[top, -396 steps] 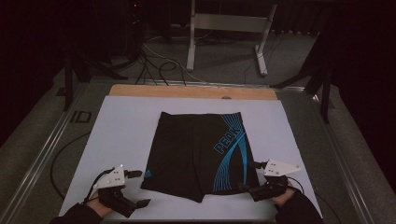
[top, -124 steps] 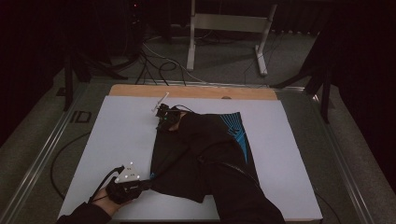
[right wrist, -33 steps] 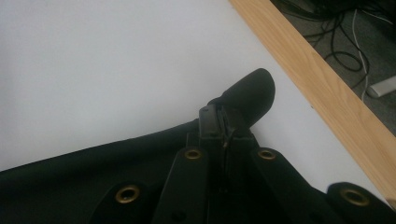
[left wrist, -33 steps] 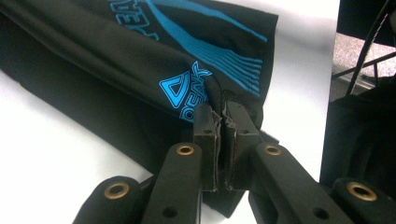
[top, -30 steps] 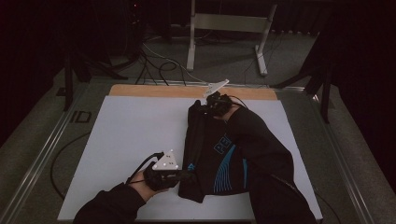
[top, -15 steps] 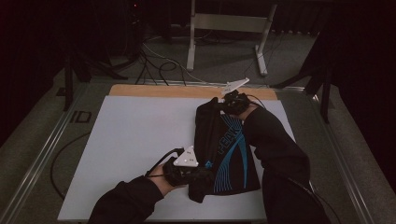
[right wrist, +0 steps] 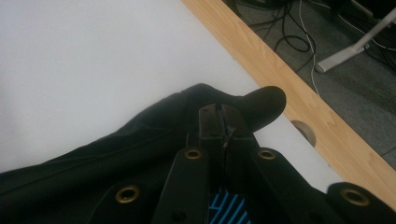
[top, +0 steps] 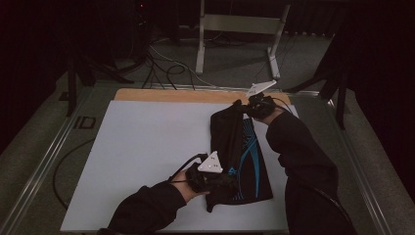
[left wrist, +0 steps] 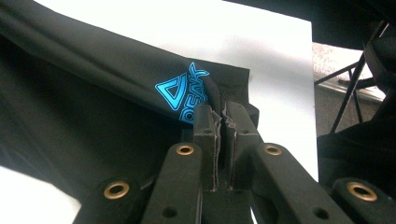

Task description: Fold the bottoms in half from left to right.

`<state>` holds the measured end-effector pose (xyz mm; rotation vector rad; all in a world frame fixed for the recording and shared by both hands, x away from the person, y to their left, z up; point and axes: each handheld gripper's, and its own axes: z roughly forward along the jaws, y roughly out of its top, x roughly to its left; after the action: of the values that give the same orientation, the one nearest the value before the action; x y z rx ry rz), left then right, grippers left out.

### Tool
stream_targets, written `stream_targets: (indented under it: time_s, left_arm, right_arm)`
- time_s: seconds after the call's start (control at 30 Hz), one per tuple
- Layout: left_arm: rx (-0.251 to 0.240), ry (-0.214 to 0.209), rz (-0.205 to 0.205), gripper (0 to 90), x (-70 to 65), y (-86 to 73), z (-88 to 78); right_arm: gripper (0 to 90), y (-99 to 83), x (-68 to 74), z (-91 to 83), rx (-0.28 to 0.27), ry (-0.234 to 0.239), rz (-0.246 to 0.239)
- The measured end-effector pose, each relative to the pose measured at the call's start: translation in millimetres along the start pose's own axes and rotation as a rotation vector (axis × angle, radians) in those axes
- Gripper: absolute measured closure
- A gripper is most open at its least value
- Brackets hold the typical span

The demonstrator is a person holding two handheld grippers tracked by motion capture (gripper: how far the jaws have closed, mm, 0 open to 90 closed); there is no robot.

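Shorts [top: 242, 156] on mat's [top: 147, 147] right half

A white sheet [top: 147, 147] covered the desk, leaving a strip of bare wood [top: 166, 95] along the far edge. Metal rails [top: 46, 161] ran down both sides of the desk. Beyond it, black cables [top: 164, 66] lay tangled on the grey floor beside a pale metal stand [top: 240, 29].
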<state>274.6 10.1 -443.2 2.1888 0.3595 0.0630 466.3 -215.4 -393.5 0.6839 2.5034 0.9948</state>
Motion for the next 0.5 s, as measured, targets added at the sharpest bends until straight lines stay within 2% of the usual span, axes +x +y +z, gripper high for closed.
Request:
stream_targets:
  time_s: [0.13, 0.3, 0.5]
  left_arm:
    - [-0.008, -0.01, -0.012, 84.9, 0.9, 2.0, 7.9]
    - [-0.011, -0.013, 0.012, 84.9, -0.3, 7.2, 15.7]
    - [-0.004, -0.035, 0.002, 84.9, 0.4, 9.4, 31.2]
  right_arm:
    - [89.5, -6.2, -3.6, 0.7, 0.02, -0.007, 0.003]
    - [89.4, -14.2, -5.8, 3.6, 0.038, -0.026, 0.008]
    - [89.4, -37.9, -11.0, 11.1, 0.069, -0.043, 0.028]
